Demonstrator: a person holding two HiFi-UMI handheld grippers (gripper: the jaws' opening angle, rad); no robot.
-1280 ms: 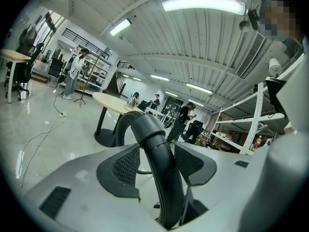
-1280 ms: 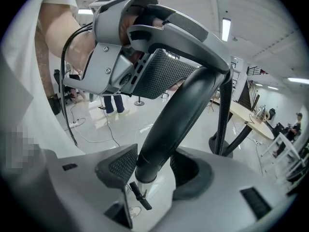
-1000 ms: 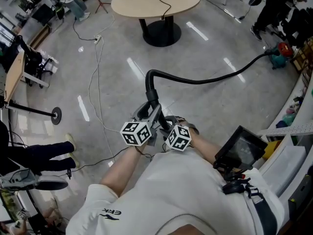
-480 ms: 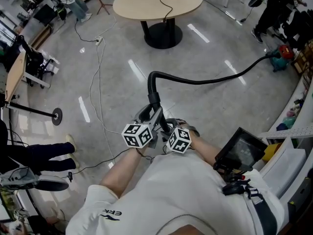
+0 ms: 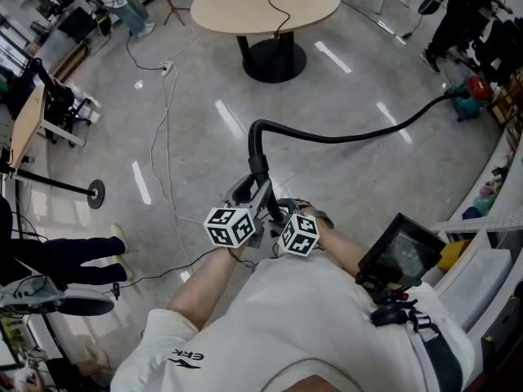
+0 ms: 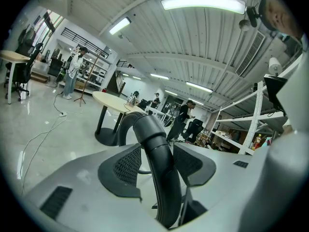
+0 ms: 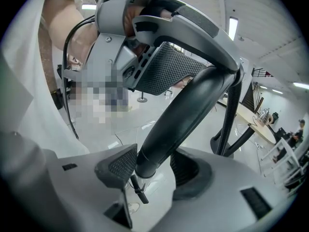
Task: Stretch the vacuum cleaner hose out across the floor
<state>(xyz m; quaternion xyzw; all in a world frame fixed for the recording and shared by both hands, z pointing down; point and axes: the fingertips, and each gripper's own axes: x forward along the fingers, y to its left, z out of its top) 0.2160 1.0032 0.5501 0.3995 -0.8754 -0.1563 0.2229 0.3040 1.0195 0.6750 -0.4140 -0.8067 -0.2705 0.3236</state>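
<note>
The black vacuum hose (image 5: 343, 135) rises from my grippers, bends at the top and runs right across the floor to the red and teal vacuum cleaner (image 5: 471, 95). My left gripper (image 5: 258, 194) has the hose's stiff end tube (image 6: 155, 144) between its pads; its jaws are closing and both pads touch the tube. In its own view the left gripper (image 6: 157, 167) points toward the round table. My right gripper (image 5: 283, 213) sits just beside it, lower on the same tube. Seen in its own view, the right gripper (image 7: 153, 167) is shut on the tube's lower end (image 7: 186, 112).
A round wooden table (image 5: 265, 2) on a black foot stands ahead. White cables and a power strip (image 5: 166, 66) trail over the left floor near a black stand base (image 5: 95, 193). A person's legs (image 5: 73, 261) lie at left. Shelving (image 5: 490, 219) lines the right.
Both grippers stay on the hose end in the same place. The hose's bend sits very slightly further from the grippers than a second ago.
</note>
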